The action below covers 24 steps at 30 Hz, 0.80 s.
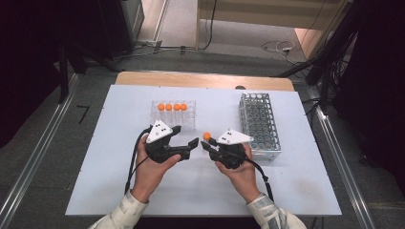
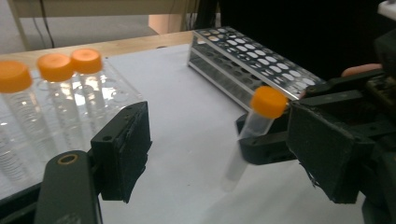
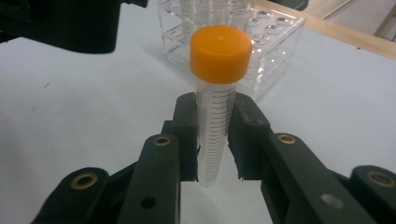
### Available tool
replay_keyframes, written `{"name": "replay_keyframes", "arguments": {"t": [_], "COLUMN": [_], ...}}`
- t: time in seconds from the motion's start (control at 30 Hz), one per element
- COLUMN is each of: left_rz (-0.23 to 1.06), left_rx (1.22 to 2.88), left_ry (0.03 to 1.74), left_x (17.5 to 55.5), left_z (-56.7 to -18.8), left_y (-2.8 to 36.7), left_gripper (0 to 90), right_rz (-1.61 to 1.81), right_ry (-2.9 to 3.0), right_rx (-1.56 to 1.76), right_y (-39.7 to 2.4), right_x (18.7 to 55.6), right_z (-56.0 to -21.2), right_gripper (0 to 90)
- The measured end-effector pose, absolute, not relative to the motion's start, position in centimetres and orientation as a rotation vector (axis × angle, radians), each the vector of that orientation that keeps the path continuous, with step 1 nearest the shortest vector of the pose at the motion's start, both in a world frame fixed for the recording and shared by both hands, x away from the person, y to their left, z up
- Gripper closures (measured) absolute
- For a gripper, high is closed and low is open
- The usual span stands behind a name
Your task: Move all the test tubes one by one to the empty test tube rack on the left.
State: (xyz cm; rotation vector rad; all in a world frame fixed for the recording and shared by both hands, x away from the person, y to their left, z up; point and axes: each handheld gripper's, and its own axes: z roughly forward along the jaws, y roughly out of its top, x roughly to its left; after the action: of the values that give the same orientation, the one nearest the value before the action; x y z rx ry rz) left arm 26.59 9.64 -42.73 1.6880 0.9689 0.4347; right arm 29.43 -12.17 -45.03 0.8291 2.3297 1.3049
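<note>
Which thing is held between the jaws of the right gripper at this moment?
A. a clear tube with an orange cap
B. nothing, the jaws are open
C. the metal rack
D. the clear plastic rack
A. In the right gripper view, the right gripper has both jaws pressed on the clear tube with an orange cap; the metal rack and the clear plastic rack stand apart on the table.

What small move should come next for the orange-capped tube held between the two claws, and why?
Probably close the left claw around the tube below its orange cap. The right claw is shut on the tube's middle and holds it upright between the left claw's open jaws, which do not yet touch it. That looks like a handover, perhaps toward the metal rack.
</note>
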Motion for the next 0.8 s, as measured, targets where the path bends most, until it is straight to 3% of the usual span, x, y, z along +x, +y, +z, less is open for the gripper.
{"name": "replay_keyframes", "arguments": {"t": [0.3, 0.53, 0.8], "left_rz": [0.419, 0.426, 0.424], "left_rx": [1.747, 1.761, 1.771], "left_ry": [0.918, 0.895, 0.888], "left_x": [26.2, 26.1, 26.1], "left_z": [-43.0, -43.1, -43.3], "left_y": [8.6, 8.5, 8.4], "left_gripper": [34.8, 53.0, 63.7], "right_rz": [1.316, 1.324, 1.328], "right_ry": [2.374, 2.385, 2.391], "right_rx": [0.771, 0.754, 0.75], "right_y": [-10.2, -9.6, -9.5], "right_x": [28.4, 28.2, 28.1], "right_z": [-45.2, -45.3, -45.3], "right_gripper": [71.5, 71.5, 71.5]}}
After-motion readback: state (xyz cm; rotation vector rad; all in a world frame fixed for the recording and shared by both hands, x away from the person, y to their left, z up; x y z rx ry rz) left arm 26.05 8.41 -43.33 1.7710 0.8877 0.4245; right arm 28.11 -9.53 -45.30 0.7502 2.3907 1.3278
